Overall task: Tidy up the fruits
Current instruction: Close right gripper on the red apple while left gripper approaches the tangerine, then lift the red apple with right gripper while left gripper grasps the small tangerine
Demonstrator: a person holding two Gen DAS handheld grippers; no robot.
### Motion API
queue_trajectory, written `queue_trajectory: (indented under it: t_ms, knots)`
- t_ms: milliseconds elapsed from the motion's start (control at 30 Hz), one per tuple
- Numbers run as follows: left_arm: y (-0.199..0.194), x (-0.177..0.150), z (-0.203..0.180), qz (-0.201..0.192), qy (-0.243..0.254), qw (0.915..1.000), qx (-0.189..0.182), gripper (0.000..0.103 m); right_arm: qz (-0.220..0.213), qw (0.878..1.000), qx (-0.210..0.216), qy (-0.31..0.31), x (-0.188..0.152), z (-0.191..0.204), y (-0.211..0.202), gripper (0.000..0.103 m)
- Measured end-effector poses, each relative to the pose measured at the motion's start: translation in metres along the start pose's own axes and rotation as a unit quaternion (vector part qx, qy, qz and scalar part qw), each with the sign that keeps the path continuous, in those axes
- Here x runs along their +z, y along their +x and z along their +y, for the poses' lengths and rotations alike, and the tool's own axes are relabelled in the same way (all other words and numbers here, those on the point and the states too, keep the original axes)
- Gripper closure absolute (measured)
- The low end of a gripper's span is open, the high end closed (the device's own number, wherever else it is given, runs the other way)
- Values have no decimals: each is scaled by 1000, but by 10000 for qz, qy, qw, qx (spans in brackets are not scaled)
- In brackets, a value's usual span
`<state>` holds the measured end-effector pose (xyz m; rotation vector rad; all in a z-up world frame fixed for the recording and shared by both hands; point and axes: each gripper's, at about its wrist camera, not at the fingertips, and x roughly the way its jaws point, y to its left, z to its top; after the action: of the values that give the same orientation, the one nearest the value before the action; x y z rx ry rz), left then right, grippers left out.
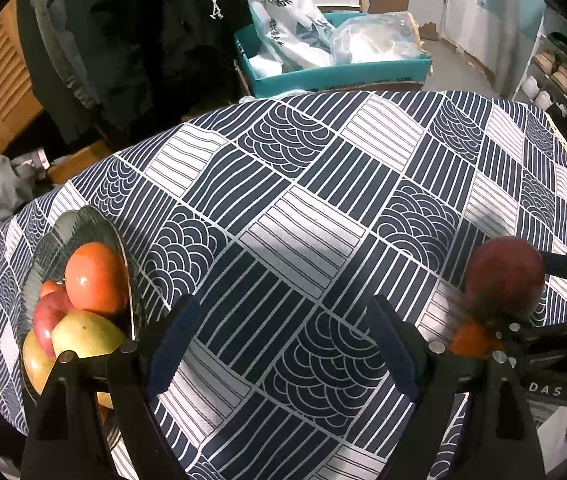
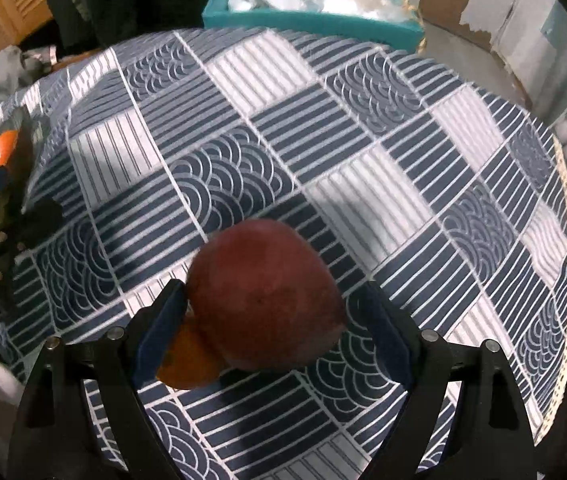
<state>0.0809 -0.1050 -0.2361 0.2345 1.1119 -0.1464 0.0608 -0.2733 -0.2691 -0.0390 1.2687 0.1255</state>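
A dark red mango (image 2: 267,296) lies on the patterned tablecloth between the fingers of my right gripper (image 2: 271,328). The jaws stand wide around it and do not visibly press it. An orange fruit (image 2: 187,360) lies against the mango by the left finger. Both show at the right of the left wrist view: the mango (image 1: 503,276) and the orange fruit (image 1: 471,340). My left gripper (image 1: 283,344) is open and empty over the cloth. A dark glass bowl (image 1: 83,224) at the left holds an orange fruit (image 1: 95,276), a red apple (image 1: 49,316) and a yellow-green mango (image 1: 87,334).
The table (image 1: 303,200) is covered by a navy and white cloth. Behind it stand a teal box (image 1: 335,72) with plastic bags, dark clothing, a wooden door at the left and a shoe rack (image 1: 551,80) at the right.
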Motion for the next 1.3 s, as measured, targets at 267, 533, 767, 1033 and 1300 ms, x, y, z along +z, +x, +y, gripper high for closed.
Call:
queue_trajectory:
  t_ms: [267, 533, 767, 1033, 1300]
  knots:
    - [-4, 1, -4, -39, 58, 10000, -55, 16, -32, 9995, 171, 267, 0, -7, 0, 26]
    - [-10, 4, -15, -74, 110, 9996, -252, 16, -399, 9980, 120, 466, -1, -18, -27, 26]
    - [-15, 3, -31, -80, 203, 9986, -480, 16, -437, 9961, 11, 771, -7, -35, -28, 26]
    - [-15, 2, -57, -18, 318, 9968, -739, 16, -594, 9927, -364, 985, -24, -54, -46, 26]
    - [-11, -2, -82, 149, 403, 9936, -1042, 16, -533, 9898, -479, 1232, -43, -75, -48, 26]
